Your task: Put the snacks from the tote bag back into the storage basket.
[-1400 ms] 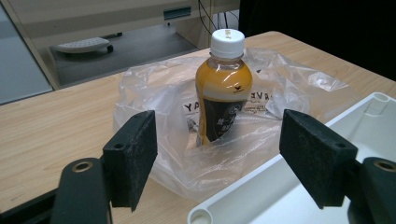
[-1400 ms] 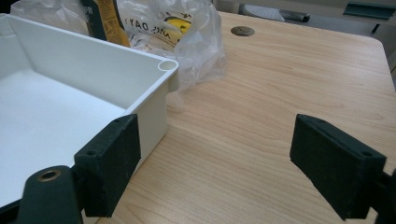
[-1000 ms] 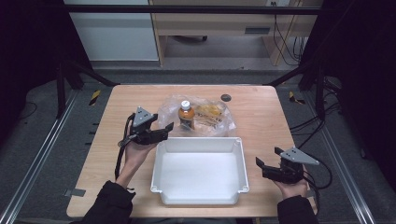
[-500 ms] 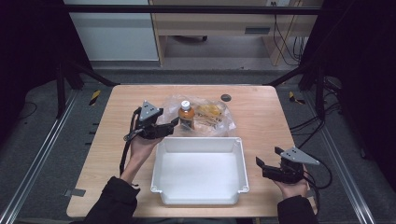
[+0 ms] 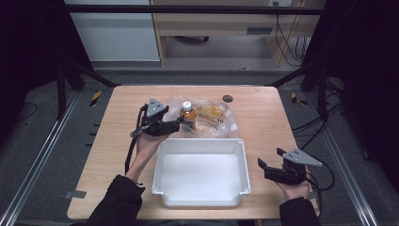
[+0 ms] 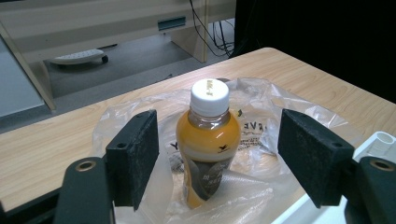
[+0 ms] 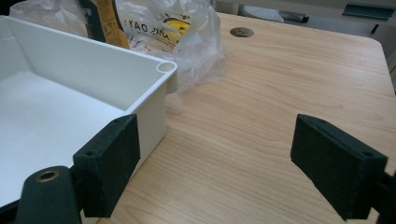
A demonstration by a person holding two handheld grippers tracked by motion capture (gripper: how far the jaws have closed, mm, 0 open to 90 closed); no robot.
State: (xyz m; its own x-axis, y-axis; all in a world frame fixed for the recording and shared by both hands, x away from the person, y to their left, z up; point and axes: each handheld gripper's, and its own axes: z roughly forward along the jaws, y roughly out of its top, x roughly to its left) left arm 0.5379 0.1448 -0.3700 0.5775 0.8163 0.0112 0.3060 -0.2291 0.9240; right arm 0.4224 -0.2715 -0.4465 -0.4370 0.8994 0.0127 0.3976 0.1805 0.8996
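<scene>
A: Item one, the left gripper point(image 5: 180, 123)?
B: Jaws spread wide, holding nothing. In its own view the bottle point(image 6: 208, 140) stands upright between the pads point(image 6: 135, 156), clear of both. White cap, orange drink; the dark label print is too small to read.

A: Where does the bottle sit?
B: On the far half of the table point(image 5: 263, 113), on a crumpled clear plastic bag point(image 5: 221, 123), just beyond the far wall of the white tub point(image 5: 201, 145). The bottle's base is sunk in the plastic folds. Yellow goods in the bag are blurred.

A: Right gripper point(image 5: 261, 165)?
B: Jaws wide apart, empty, at the tub's right side near the front. In its view the bottle is cut off at the top edge.
</scene>
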